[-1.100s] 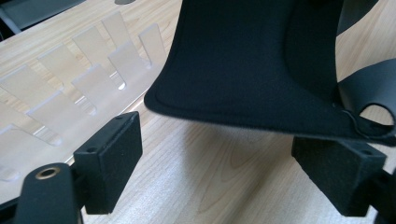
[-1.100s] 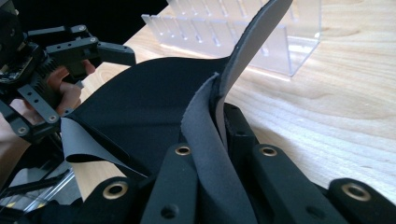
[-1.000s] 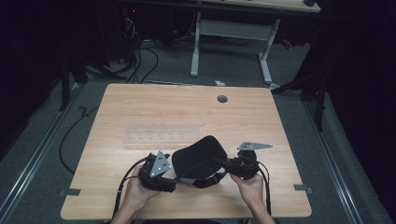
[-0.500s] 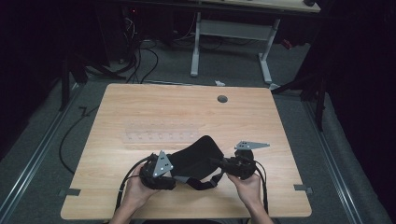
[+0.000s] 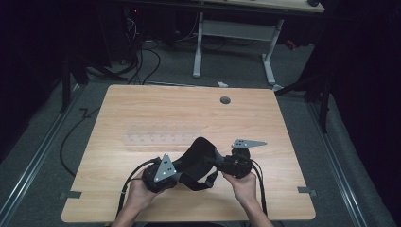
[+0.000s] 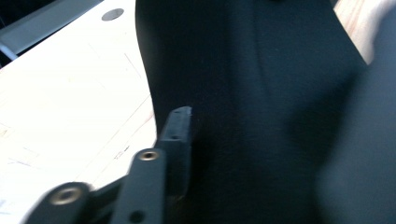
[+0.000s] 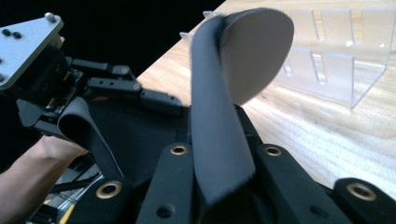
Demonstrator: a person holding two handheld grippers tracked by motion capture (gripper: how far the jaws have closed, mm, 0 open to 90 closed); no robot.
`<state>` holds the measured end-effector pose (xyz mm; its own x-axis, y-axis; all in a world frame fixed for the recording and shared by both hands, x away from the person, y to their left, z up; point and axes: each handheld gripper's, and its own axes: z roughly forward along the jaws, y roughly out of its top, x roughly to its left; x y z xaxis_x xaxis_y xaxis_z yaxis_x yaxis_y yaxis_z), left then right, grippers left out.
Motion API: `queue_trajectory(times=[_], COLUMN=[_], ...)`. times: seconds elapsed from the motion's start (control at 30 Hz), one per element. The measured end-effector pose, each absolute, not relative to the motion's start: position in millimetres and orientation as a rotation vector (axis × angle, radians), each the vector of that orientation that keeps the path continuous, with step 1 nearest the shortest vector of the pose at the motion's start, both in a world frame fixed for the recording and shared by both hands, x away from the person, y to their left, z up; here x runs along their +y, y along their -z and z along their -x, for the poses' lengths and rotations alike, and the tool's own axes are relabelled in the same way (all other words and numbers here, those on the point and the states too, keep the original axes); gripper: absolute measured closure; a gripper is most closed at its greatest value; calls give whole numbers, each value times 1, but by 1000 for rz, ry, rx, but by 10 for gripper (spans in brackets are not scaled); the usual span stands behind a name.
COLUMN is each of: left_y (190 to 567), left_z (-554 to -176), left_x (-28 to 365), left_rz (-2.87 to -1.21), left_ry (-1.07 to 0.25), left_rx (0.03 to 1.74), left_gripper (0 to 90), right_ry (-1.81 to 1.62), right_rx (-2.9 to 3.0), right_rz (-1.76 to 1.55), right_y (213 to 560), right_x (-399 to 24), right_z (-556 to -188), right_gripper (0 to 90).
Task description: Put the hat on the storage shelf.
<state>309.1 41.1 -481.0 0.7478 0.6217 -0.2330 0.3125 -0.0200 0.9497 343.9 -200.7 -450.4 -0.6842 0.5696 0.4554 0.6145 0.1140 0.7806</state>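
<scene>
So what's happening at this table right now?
A person at a wooden table works a black fabric piece with straps between two hand-held tools. The right claw is clamped on a strap of it, with a rounded flap standing up past the jaws. The left claw has just been closing around the fabric's other side; whether its pads press yet is unclear. A clear plastic rack sits on the table just beyond, untouched.

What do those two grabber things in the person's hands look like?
Both are black. The left gripper and the right gripper each carry a grey three-cornered plate dotted with small holes on top, and a black cable trails back from each. Up close, the right gripper's flat black jaws have brass-coloured rivets. The forearms are bare, with no sleeves.
</scene>
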Motion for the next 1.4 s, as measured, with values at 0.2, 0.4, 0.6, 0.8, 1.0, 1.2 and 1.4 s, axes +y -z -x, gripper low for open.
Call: queue_trajectory(times=[0.2,0.4,0.6,0.8,1.0,1.2,1.4], left_y=[475,473,465,459,456,451,448], left_z=[-304,-298,-298,-304,-309,-311,-315], left_x=[46,56,74,89,100,106,114], left_rz=[-1626,-1609,-1529,-1432,-1391,-1363,-1328], left_ry=[-213,-126,-87,-32,-67,-83,-106], left_rx=[729,776,835,916,967,989,1016], left_gripper=[808,857,857,856,856,855,854], right_ry=[1696,1776,1819,1671,1483,1339,1223], right_rx=[-2300,-2281,-2346,-2516,-2630,-2687,-2716], right_rz=[1248,1259,1357,1607,1777,1923,2004], right_y=[449,442,448,475,499,510,518], right_x=[-198,-207,-228,-250,-268,-279,-286], right_z=[-348,-346,-339,-344,-355,-364,-372], right_gripper=[762,544,456,446,416,428,429])
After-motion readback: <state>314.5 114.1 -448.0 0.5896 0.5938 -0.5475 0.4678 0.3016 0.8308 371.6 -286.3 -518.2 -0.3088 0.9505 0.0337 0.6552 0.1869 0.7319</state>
